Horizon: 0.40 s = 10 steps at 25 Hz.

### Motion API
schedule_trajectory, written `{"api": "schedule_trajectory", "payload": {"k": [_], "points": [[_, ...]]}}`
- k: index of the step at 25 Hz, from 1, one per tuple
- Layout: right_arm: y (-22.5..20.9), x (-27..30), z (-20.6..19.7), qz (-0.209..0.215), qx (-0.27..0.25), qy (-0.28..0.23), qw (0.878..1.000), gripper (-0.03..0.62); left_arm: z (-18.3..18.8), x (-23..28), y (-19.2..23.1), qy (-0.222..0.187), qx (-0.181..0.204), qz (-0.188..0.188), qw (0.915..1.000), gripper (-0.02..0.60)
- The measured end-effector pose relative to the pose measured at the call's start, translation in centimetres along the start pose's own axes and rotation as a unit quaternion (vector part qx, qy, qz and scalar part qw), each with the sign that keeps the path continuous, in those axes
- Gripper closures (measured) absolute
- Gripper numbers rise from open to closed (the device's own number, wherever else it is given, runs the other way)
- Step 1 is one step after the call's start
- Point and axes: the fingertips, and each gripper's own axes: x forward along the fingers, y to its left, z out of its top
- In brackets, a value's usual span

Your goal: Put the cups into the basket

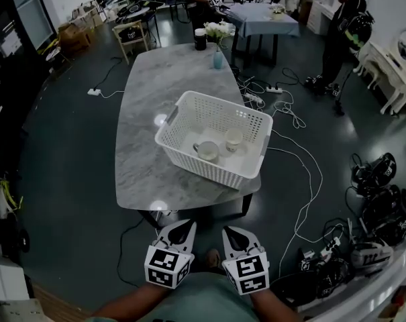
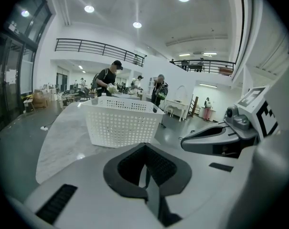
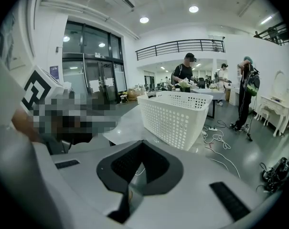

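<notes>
A white perforated basket [image 1: 189, 106] stands on the grey marble table [image 1: 149, 126], near its front right corner. Inside it lie two white cups: one [image 1: 207, 151] at the front, another [image 1: 233, 139] to its right. Both grippers hang below the table's near edge, close to the person's body. My left gripper [image 1: 180, 229] is shut with nothing in it, and my right gripper [image 1: 232, 234] is shut and empty too. The basket [image 2: 121, 120] fills the middle of the left gripper view, and the basket [image 3: 175, 112] also stands ahead in the right gripper view.
A vase of white flowers [image 1: 218, 42] and a dark cup [image 1: 200, 39] stand at the table's far end. Cables and a power strip [image 1: 276, 89] lie on the floor to the right, with gear [image 1: 374, 200] piled further right. People stand at a far table [image 1: 263, 15].
</notes>
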Motion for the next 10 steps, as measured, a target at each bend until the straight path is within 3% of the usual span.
{"api": "schedule_trajectory", "payload": {"k": [10], "points": [[-0.55,0.39,-0.73,-0.015,0.004,0.007,1.000,0.583,-0.22,0.31,0.06,-0.001,0.001,-0.010,1.0000,0.581]]}}
